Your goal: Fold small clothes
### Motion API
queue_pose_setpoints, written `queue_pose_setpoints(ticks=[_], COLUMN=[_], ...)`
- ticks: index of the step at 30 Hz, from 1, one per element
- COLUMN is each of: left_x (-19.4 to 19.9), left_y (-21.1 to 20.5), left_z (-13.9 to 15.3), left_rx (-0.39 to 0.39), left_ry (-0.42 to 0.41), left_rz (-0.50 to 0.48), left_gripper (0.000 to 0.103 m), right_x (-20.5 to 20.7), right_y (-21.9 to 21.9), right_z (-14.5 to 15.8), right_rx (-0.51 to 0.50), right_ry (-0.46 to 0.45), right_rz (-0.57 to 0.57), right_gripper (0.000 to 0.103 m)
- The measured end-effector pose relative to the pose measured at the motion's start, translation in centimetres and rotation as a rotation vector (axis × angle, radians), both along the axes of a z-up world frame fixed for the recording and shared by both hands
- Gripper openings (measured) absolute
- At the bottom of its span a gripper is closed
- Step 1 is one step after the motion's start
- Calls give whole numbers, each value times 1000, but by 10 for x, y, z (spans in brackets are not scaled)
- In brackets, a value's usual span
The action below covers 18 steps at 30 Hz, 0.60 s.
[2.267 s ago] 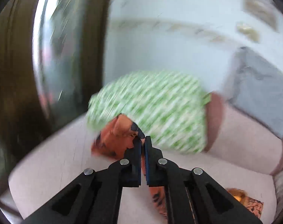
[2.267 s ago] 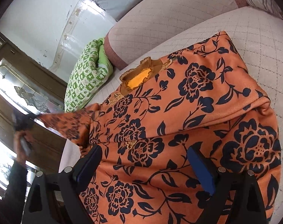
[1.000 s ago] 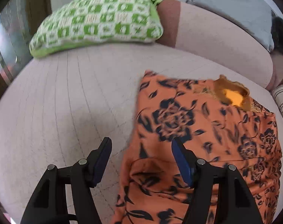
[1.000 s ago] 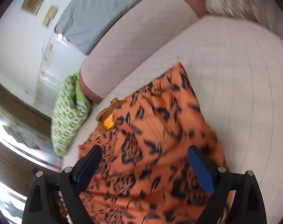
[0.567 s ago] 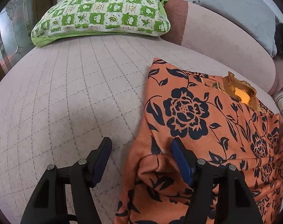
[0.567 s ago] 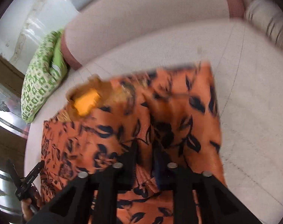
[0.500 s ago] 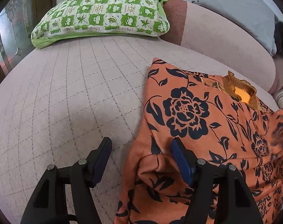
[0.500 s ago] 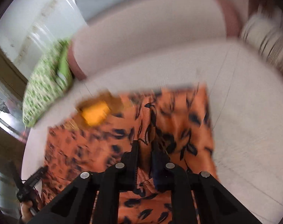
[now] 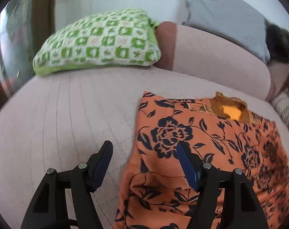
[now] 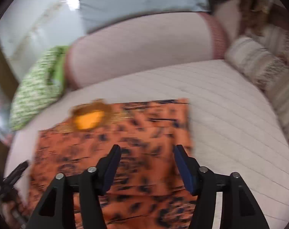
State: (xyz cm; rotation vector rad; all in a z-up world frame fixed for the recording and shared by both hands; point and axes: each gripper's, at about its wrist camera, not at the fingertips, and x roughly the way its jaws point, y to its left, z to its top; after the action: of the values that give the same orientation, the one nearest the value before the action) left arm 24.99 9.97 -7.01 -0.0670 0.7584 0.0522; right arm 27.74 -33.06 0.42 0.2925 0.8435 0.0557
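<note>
Nearest, the orange floral garment (image 9: 201,148) lies flat on the pale quilted cushion (image 9: 58,124). The left gripper (image 9: 144,152) hovers with jaws spread over the garment's left edge, holding nothing. The right gripper (image 10: 147,156), equally spread and empty, hangs above the garment's right half. Beyond the garment, a green checked pillow (image 9: 98,42) leans against the backrest (image 9: 211,57).

Garment (image 9: 211,152) on sofa (image 9: 68,118), pillow (image 9: 98,42) behind
</note>
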Motion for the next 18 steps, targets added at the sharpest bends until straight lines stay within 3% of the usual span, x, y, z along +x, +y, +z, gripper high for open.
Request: queue_pose_setpoints(ticks=[3, 4, 5, 6, 7, 9, 11, 12, 13, 14, 16, 18], left_x=[18, 19, 18, 14, 9, 5, 19, 24, 21, 19, 9, -9], left_y=[-2, 3, 7, 10, 12, 15, 12, 13, 15, 16, 23, 35], left_z=[-35, -38, -32, -23, -16, -6, -25, -38, -37, -30, -18, -1], left_rx=[67, 33, 11, 3, 2, 4, 8, -4, -13, -13, -50, -80], left_ry=[187, 191, 175, 144, 102, 53, 173, 243, 189, 189, 154, 104], left_rz=[21, 32, 40, 43, 52, 56, 33, 26, 38, 30, 18, 51], left_gripper=[72, 72, 72, 72, 72, 72, 72, 74, 76, 75, 75, 75], right_x=[11, 22, 35, 39, 32, 22, 18, 22, 33, 39, 27, 6], right_y=[1, -2, -9, -19, -28, -23, -14, -12, -13, -18, -32, -39], right_z=[-18, -38, -66, -80, -73, -48, -37, -43, -59, -71, -59, -31], right_rx=[196, 221, 215, 247, 306, 295, 275, 240, 174, 156, 243, 240], right_ry=[56, 128, 248, 298, 248, 160, 102, 121, 200, 245, 190, 98], right_rz=[135, 144, 103, 44, -6, 35, 97, 116, 93, 64, -6, -2], right_gripper=[76, 76, 66, 62, 63, 67, 86, 87, 86, 80, 79, 81])
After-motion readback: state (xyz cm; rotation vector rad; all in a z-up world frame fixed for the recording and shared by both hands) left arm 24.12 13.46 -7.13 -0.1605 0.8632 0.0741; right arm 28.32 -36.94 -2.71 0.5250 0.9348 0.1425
